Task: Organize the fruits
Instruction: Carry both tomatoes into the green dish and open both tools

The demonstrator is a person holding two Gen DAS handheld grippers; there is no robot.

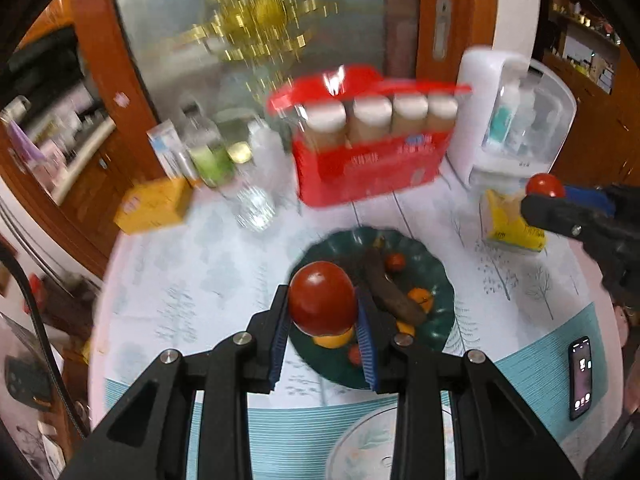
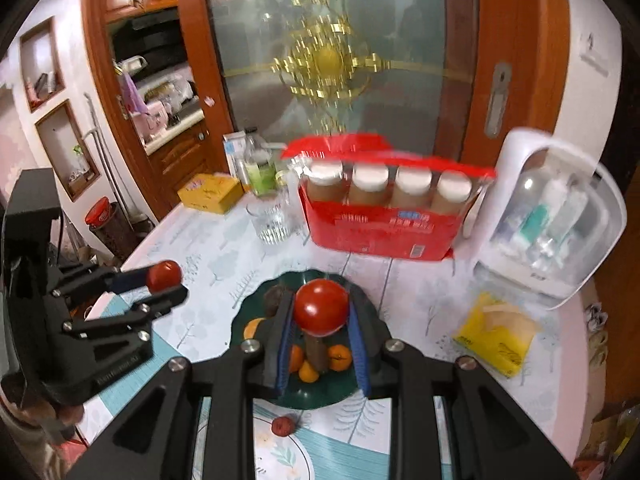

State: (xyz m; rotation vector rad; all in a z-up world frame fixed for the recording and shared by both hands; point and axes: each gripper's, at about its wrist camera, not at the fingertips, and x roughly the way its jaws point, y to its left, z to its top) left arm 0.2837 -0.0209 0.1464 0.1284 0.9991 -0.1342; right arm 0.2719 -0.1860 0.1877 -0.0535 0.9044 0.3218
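My left gripper (image 1: 322,305) is shut on a red tomato (image 1: 322,299) and holds it above the near left part of a dark green plate (image 1: 440,276). The plate holds a brown overripe banana (image 1: 394,286), small oranges (image 1: 420,296) and small red fruits (image 1: 396,261). My right gripper (image 2: 321,314) is shut on a second red tomato (image 2: 321,307), above the same plate (image 2: 248,304). The left gripper with its tomato (image 2: 163,275) shows at the left of the right wrist view. The right gripper's tomato (image 1: 545,185) shows at the far right of the left wrist view.
A red carton of white-capped bottles (image 1: 372,152) stands behind the plate, with a glass (image 2: 274,216), a yellow box (image 2: 210,193) and a white sterilizer (image 2: 556,216). A yellow tissue pack (image 2: 496,336) lies right. A small red fruit (image 2: 283,425) lies near a pale floral plate (image 1: 360,448). A phone (image 1: 580,378) lies right.
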